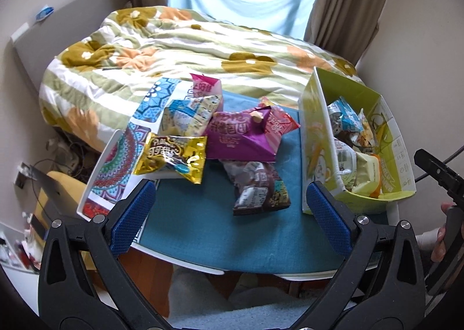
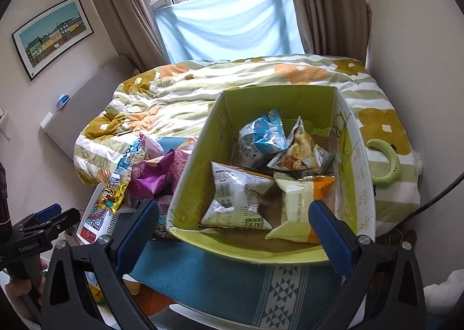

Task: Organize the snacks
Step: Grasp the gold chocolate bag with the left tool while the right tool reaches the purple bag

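**Left wrist view: loose snack pile beside a light box**

The green box (image 1: 316, 138) stands on the blue mat; being light card, it could slide or tip if a gripper knocks its wall. Left of the box, the purple bag (image 1: 240, 138) props its neighbours, so lifting it may spill the gold bag (image 1: 171, 156) off the edge. The left gripper (image 1: 229, 214) and right gripper (image 2: 235, 231) are both spread wide, empty.

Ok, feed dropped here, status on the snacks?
Both grippers open, empty. Four packets in green box; loose pile on table. Nothing blocking.
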The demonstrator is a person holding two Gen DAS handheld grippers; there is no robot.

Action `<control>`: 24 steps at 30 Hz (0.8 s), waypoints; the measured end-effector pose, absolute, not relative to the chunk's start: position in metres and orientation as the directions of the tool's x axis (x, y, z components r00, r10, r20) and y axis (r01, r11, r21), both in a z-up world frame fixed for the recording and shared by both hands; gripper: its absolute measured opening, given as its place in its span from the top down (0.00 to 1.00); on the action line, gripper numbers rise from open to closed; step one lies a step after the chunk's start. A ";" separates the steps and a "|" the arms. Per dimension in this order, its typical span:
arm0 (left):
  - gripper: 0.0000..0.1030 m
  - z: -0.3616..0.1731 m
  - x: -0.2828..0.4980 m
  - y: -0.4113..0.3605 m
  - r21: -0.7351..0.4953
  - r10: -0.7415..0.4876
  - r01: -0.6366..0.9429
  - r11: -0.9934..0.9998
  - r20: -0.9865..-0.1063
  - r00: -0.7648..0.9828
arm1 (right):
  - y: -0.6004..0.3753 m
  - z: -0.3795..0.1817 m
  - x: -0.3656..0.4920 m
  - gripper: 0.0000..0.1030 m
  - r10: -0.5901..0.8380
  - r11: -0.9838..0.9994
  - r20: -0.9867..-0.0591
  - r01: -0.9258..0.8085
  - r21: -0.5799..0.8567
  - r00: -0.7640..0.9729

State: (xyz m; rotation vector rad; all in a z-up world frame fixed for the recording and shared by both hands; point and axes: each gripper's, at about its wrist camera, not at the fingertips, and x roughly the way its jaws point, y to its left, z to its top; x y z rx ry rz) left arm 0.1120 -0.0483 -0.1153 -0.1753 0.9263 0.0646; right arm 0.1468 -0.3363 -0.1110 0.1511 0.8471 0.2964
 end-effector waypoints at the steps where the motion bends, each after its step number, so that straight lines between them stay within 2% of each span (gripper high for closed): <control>1: 0.00 -0.116 0.113 -0.039 -0.120 -0.022 -0.123 0.985 -0.799 0.601 | -0.329 -0.108 0.147 0.00 0.318 0.948 -0.709 -0.205 0.243 0.629; 9: 0.00 -0.136 0.140 0.020 -0.005 -0.016 0.022 1.000 -0.836 0.548 | -0.263 -0.105 0.167 0.00 0.318 0.948 -0.699 -0.192 0.256 0.641; 15: 0.00 -0.169 0.171 0.045 -0.008 -0.130 0.257 0.966 -0.878 0.461 | -0.212 -0.126 0.193 0.00 0.308 0.949 -0.733 -0.148 0.276 0.606; 20: 0.00 -0.186 0.192 0.049 0.082 -0.149 0.469 0.879 -0.888 0.435 | -0.182 -0.145 0.212 0.00 0.289 0.950 -0.764 -0.078 0.301 0.577; 24: 0.00 -0.206 0.210 0.046 0.087 -0.186 0.630 0.772 -0.916 0.355 | -0.163 -0.156 0.225 0.01 0.253 0.957 -0.788 -0.027 0.288 0.562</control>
